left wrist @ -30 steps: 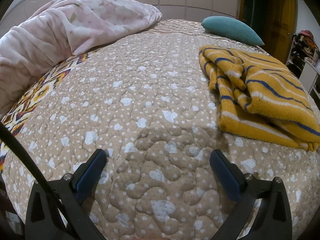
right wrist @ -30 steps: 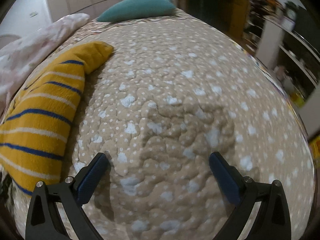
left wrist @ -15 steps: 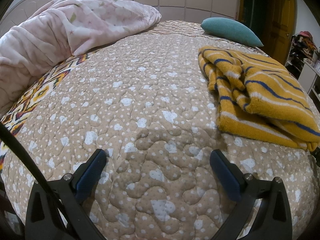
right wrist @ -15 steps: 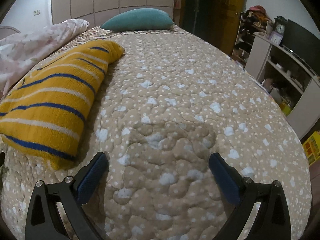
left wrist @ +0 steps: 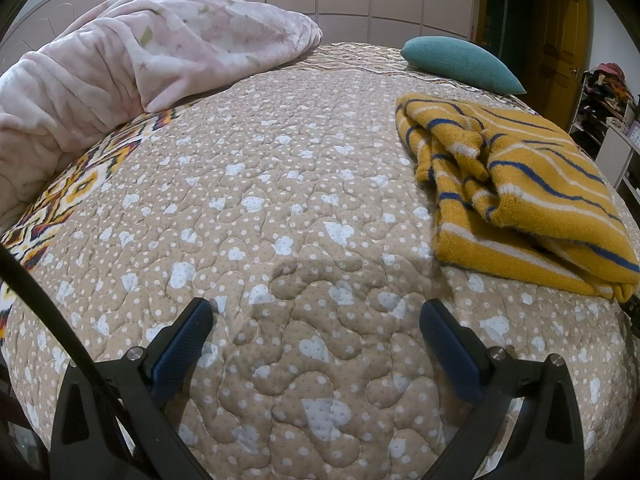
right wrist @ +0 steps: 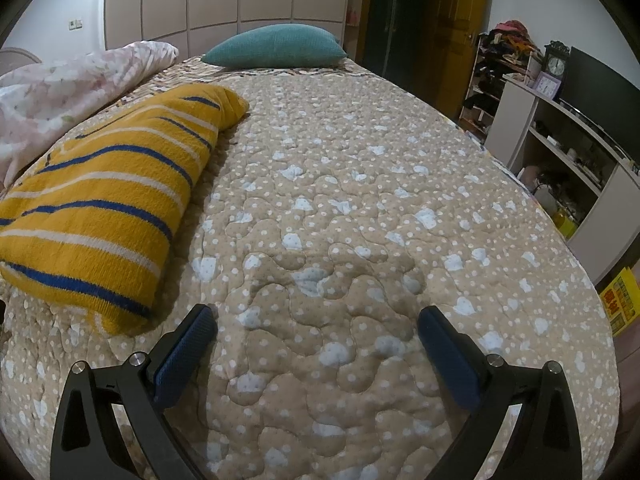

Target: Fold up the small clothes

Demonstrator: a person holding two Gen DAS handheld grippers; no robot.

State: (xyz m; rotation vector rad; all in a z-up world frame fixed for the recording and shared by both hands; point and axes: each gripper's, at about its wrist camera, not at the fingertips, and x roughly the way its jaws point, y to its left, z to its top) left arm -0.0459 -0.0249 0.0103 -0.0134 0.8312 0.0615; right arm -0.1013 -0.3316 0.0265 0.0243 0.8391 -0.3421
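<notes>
Left gripper (left wrist: 316, 312) was spread wide, jaws far apart, holding nothing; its blue fingers (left wrist: 182, 350) hovered over bare quilted bedspread (left wrist: 280, 200), tan with white dots and pale patches. Right gripper (right wrist: 318, 314) was likewise wide open and empty, blue pads (right wrist: 186, 354) over the same bedspread (right wrist: 360, 220). The task item, a yellow knitted garment (left wrist: 520, 196) with blue and white stripes, lay on the bedspread in a folded, layered bundle, touched by neither gripper. In the left wrist view it sat to the right and ahead of the gripper, its near left edge showing several stacked layers and a rumpled end toward the far side. In the right wrist view the same garment (right wrist: 108, 208) lay to the left of the gripper, its near corner just beside the left finger but apart from it, the smooth striped top face up and the far end tapering toward the head of the bed. A teal pillow (left wrist: 460, 64) rested at the far end of the bed beyond the garment. A pink floral blanket (left wrist: 120, 64) was heaped along the far left side, over a strip of patterned orange and dark fabric (left wrist: 80, 184). A shelving unit (right wrist: 560, 140) with a clock (right wrist: 556, 66) stood to the right of the bed.
</notes>
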